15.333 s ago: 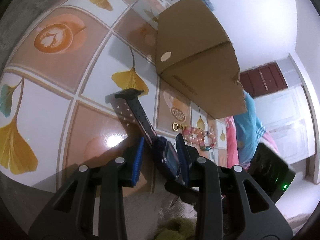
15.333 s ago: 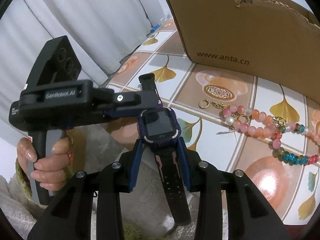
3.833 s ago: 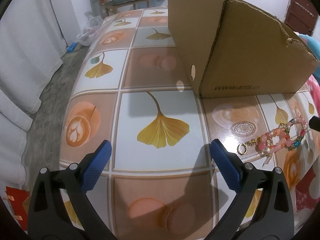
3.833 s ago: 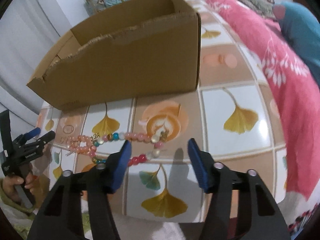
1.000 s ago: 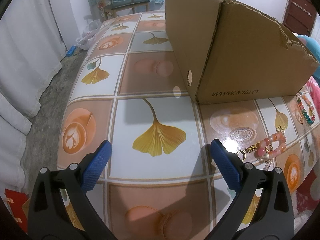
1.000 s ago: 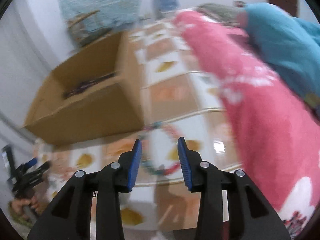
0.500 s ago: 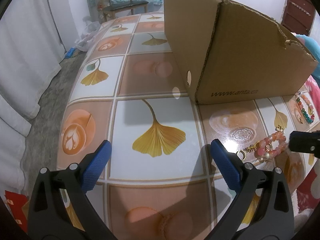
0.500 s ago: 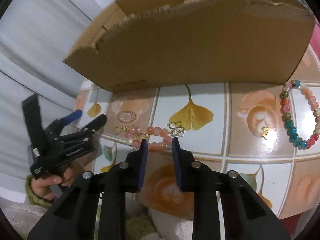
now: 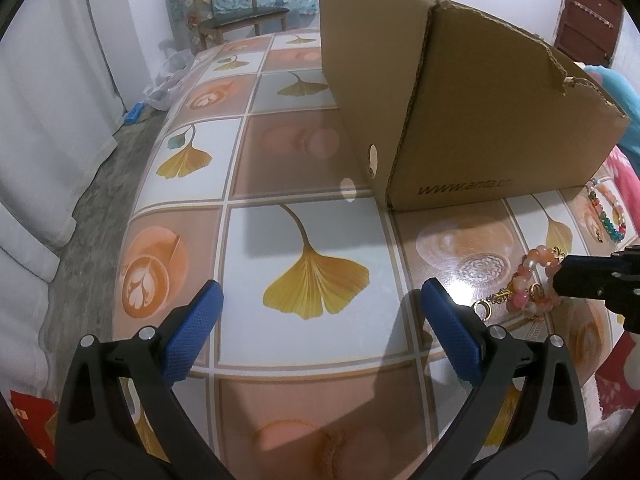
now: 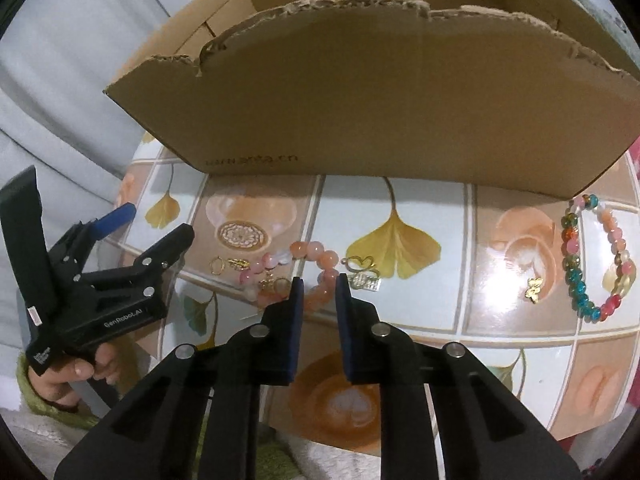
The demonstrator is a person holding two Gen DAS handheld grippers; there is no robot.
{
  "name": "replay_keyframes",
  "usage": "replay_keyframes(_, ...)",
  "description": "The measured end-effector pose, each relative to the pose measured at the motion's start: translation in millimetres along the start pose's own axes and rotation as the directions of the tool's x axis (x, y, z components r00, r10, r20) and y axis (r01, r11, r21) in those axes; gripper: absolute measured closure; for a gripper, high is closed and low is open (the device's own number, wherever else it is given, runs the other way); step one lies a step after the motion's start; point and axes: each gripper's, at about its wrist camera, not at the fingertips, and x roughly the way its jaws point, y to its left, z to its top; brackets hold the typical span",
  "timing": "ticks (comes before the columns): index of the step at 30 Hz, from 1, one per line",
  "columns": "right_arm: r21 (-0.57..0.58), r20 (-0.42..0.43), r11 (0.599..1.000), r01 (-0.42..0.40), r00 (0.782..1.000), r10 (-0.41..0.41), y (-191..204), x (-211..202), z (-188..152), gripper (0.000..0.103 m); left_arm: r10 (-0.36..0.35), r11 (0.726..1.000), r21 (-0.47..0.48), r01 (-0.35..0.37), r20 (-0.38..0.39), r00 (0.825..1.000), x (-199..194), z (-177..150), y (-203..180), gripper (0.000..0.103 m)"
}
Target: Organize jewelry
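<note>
Pink bead bracelet [image 10: 316, 276] lies between the closing right hand-held gripper [image 10: 318, 284]; left hand-held gripper [image 9: 320, 312] spread wide

The cardboard box [image 9: 500, 120] carries "www.anta.cn" printed low on its near side wall. The left hand-held gripper [image 10: 136, 236] reads "GenRobot.AI" in white on its black body.

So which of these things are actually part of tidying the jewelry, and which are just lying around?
Part of the job:
- pink bead bracelet, between the closing jaws of the right gripper
- multicolored bead bracelet, on the table
- cardboard box, open-topped
- left gripper, open, holding nothing

Just lying about:
- wooden chair
- white curtain
- pink blanket
</note>
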Motion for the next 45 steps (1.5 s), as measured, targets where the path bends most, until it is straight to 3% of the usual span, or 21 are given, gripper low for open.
replay_keyframes(7,0.064,-0.026,0.998,-0.031,0.999,0.032,-5.0,6.6,5.8,0.087,-0.001,1.000,0.001,0.001,0.003,1.000,-0.3,-0.8,-0.1,0.007)
replay_keyframes(15,0.011,-0.024,0.999,0.037,0.999,-0.037,5.1,6.6,8.6,0.087,-0.001,1.000,0.001,0.001,0.004,1.000,-0.5,-1.0,-0.1,0.007)
replay_keyframes(18,0.038,-0.039,0.999,-0.001,0.999,0.003,4.1,7.9,9.6,0.087,-0.001,1.000,0.001,0.001,0.004,1.000,-0.8,-1.2,-0.1,0.007)
replay_keyframes(26,-0.006,-0.030,0.999,0.045,0.999,-0.045,25.6,23.6,15.0,0.087,-0.001,1.000,0.001,0.001,0.005,1.000,-0.7,-1.4,0.1,0.007)
replay_keyframes(29,-0.022,-0.020,0.998,0.064,0.998,-0.064,30.1,26.7,15.1,0.093,-0.001,1.000,0.000,0.001,0.005,1.000,-0.7,-1.5,0.2,0.007)
replay_keyframes(36,-0.007,0.025,1.000,0.013,1.000,-0.012,29.9,14.4,15.0,0.094,-0.001,1.000,0.001,0.001,0.006,1.000,-0.8,-1.9,0.3,0.007)
replay_keyframes(45,-0.018,0.117,0.991,-0.130,0.984,0.131,37.7,-37.5,27.0,0.094,-0.001,1.000,0.001,0.001,0.006,1.000,-1.1,-0.7,0.0,0.007)
